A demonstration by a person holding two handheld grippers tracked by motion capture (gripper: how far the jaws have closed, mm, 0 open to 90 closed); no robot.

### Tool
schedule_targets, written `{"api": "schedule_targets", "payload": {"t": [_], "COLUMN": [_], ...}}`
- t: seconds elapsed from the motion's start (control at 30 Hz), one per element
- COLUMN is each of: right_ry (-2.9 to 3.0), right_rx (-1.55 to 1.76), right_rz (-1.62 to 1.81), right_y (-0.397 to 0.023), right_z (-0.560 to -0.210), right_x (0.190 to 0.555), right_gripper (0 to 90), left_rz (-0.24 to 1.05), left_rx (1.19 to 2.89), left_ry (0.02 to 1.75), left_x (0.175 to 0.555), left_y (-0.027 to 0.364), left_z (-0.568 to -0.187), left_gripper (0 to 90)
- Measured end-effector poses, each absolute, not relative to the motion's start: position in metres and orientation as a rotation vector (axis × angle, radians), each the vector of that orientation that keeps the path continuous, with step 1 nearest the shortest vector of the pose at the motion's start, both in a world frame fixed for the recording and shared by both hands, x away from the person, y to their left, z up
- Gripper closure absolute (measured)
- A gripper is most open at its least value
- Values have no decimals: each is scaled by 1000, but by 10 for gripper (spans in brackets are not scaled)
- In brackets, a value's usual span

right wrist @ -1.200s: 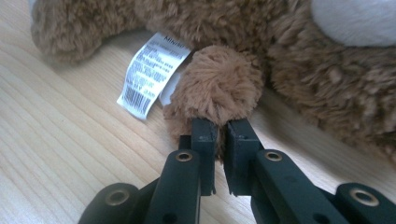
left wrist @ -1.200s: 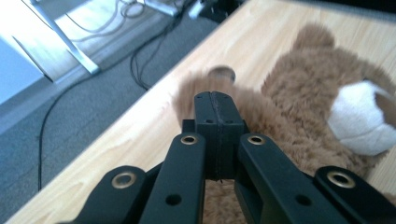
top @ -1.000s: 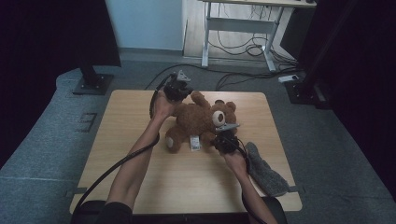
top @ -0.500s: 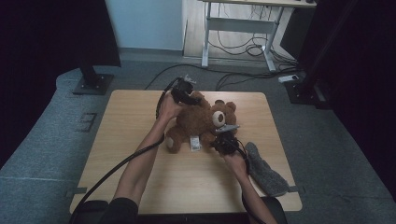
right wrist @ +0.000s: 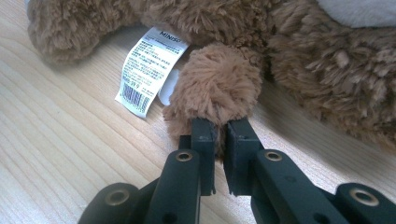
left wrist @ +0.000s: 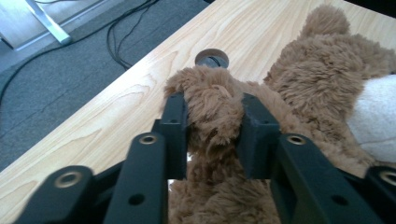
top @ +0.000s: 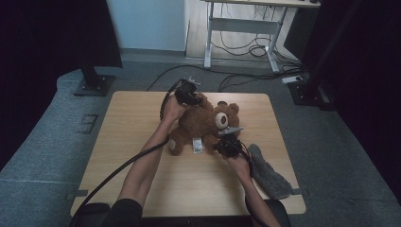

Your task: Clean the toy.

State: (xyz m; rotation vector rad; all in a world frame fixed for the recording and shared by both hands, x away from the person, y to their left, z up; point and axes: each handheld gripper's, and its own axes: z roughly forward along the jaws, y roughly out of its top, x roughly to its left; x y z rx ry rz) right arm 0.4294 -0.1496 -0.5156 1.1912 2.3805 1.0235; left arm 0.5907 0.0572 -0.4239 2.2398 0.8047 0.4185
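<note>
Lying across the middle of a light wooden table [top: 118, 189], a brown teddy bear [top: 201, 124] is held at two limbs by a person whose forearms come in from the near edge. Toward the left, the left gripper [top: 188, 92] reaches over the bear's far side; in the left gripper view its jaws have just been closing and now squeeze a furry paw [left wrist: 212, 109] between them. A round cable hole [left wrist: 212, 58] in the tabletop sits just beyond that paw. A white sewn-in label [right wrist: 150, 69] lies flat on the wood beside the bear's body. Further right, the right gripper [top: 229, 143] is clamped tight on another furry limb [right wrist: 215, 89] at the bear's near side. At the table's right edge lies a grey sock-like cloth [top: 269, 171], close to the right forearm but apart from the bear.
</note>
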Motion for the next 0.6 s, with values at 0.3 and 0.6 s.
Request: {"api": "schedule_targets", "payload": {"t": [0.3, 0.6], "right_ry": [2371, 2319], "right_rx": [1189, 1179], "right_rz": [1029, 1073], "right_y": [-150, -159], "right_z": [-514, -495], "right_x": [429, 425], "right_gripper": [838, 846], "left_rz": [442, 502], "left_rx": [2252, 2228], "left_ry": [784, 772], "left_x": [587, 580], "left_y": [55, 65], "left_z": [-422, -401], "left_gripper": [814, 821]}}
